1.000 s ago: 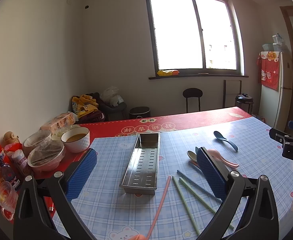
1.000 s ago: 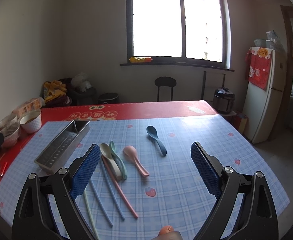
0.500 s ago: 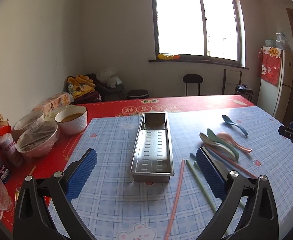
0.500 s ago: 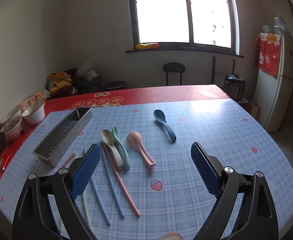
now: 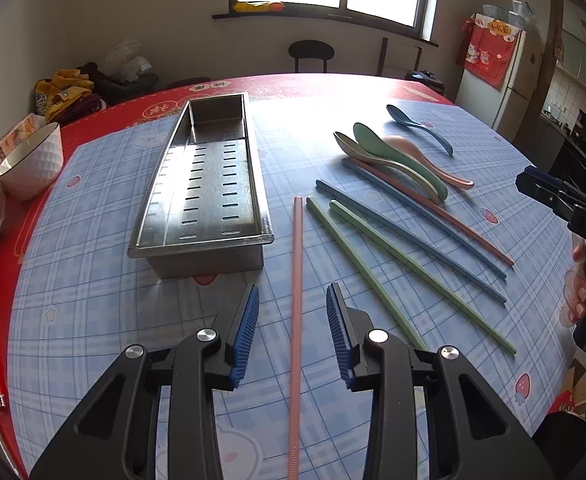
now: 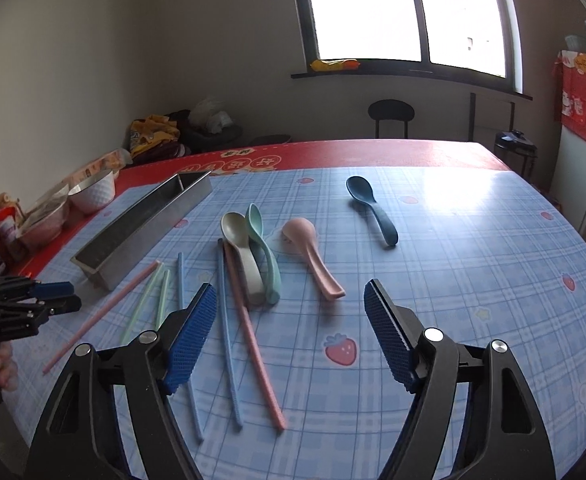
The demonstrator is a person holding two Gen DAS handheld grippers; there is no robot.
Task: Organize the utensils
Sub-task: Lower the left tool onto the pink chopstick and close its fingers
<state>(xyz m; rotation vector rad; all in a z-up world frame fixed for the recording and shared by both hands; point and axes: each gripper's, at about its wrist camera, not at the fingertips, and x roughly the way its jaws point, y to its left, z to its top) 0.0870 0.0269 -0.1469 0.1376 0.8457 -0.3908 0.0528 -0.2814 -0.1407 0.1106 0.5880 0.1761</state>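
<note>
Left gripper (image 5: 292, 300) hangs low over the surface (image 5: 93, 312), and its jaws have just been closing in: half-narrowed now, with the lone pink chopstick (image 5: 295, 312) running straight up between the blue pads. Neither pad touches it; there is clear daylight on both sides, and the chopstick lies flat on the checked cloth.

Just beyond, to the left, sits the metal tray (image 5: 205, 188), long and slotted, with nothing in it. To the right, two green chopsticks (image 5: 377, 276) fan out, then two blue chopsticks (image 5: 413, 236), then another pink chopstick (image 5: 433, 208) tucked under the spoons.

Over to the right gripper (image 6: 291, 300): its jaws have just been closing a little too, yet they stand wide, holding nothing. Between and ahead of the pads lies the spoon cluster: the beige spoon (image 6: 241, 248) and the green spoon (image 6: 263, 248) touching side by side, handles toward the camera, resting across the chopsticks. The pink spoon (image 6: 313, 256) lies just to their right, bowl down, apart from them. The dark blue spoon (image 6: 371, 208) sits farther off on its own.

At the surface's left edge stands a white bowl (image 5: 33, 160), near the tray's far end.
</note>
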